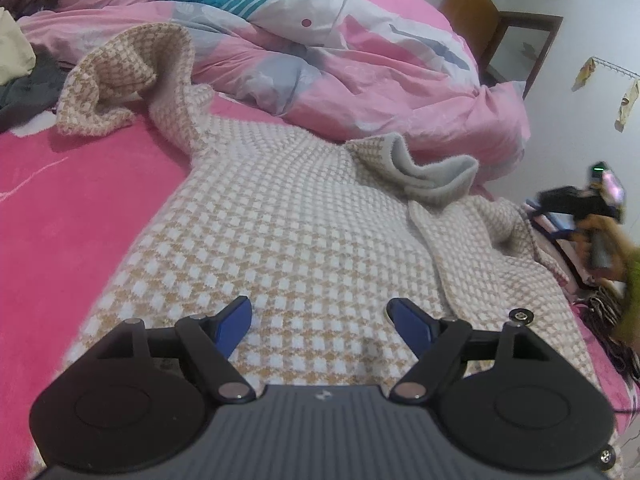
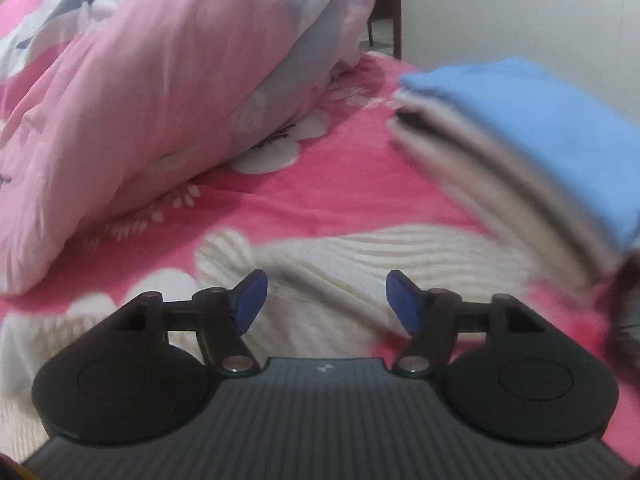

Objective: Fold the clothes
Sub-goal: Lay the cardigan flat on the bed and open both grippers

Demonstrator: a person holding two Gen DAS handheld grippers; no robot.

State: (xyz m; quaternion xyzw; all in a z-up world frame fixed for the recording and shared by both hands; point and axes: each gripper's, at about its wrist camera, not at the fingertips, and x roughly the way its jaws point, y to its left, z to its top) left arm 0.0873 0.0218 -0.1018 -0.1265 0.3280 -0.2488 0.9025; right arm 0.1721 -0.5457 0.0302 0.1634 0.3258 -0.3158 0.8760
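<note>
My left tongs (image 1: 319,320) stand apart, nothing between the blue pads (image 1: 234,330). They hover over the lower body of the sweater (image 1: 280,232), a tan-and-white checked knit lying flat on the bed (image 1: 72,200), which has a pink sheet. One sleeve (image 1: 120,80) runs up and left from the body and ends bunched and raised. The grey-lined collar (image 1: 424,168) lies turned over at the upper right. A second sleeve or flap (image 1: 472,240) is folded along the right side.

A pink quilt (image 1: 360,72) is heaped behind the sweater. I see my right tongs (image 1: 576,204) at the far right edge in the left view, held by a hand (image 1: 596,236), blurred.

In the right view the right tongs (image 2: 326,300) also stand apart and empty. Below them lies a pale knit part of the sweater (image 2: 380,256), blurred. A stack (image 2: 520,144) of folded clothes, blue on top, sits on the bed at the right. The quilt (image 2: 160,100) is at the left.
</note>
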